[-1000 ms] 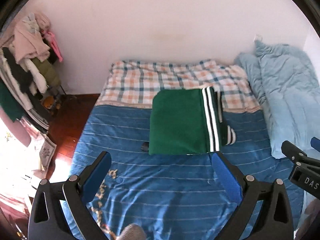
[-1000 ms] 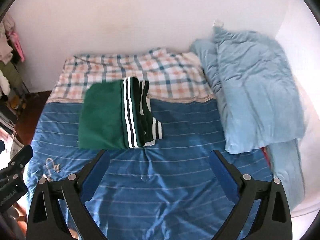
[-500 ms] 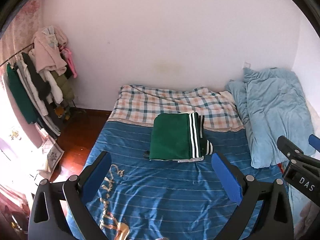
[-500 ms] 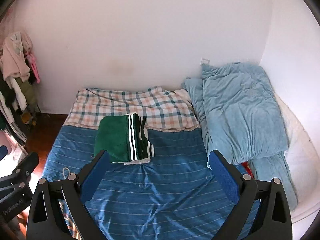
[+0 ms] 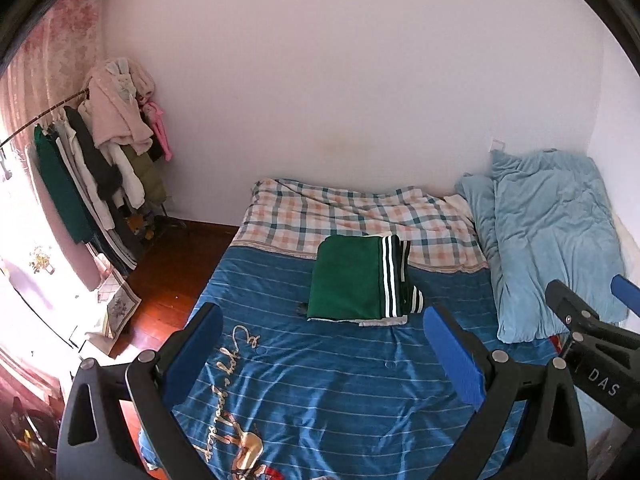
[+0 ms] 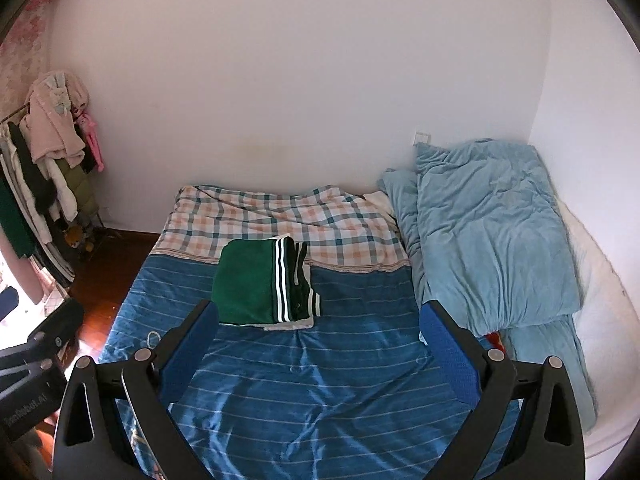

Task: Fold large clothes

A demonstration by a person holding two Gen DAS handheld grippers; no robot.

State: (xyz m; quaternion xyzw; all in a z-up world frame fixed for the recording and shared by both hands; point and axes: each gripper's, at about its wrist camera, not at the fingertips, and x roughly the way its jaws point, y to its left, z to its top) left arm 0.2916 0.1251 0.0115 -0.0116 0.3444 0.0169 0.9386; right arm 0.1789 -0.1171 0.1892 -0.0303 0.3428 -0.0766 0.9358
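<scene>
A: The left gripper (image 5: 322,334) is spread wide with nothing between its blue pads (image 5: 454,358), held above the near end of the bed. The right gripper (image 6: 320,330) is just the same, wide apart and empty-handed.

B: And the garment?

A: The green garment (image 5: 352,278) lies folded into a neat rectangle on the blue striped bedspread (image 5: 344,380), white-striped trim along its right side, its far edge over the plaid sheet (image 5: 348,212). Neither gripper touches it.

B: Around it?

A: A light blue duvet (image 6: 492,236) is heaped to the right, and a clothes rack (image 5: 96,160) stands at the left wall.
</scene>
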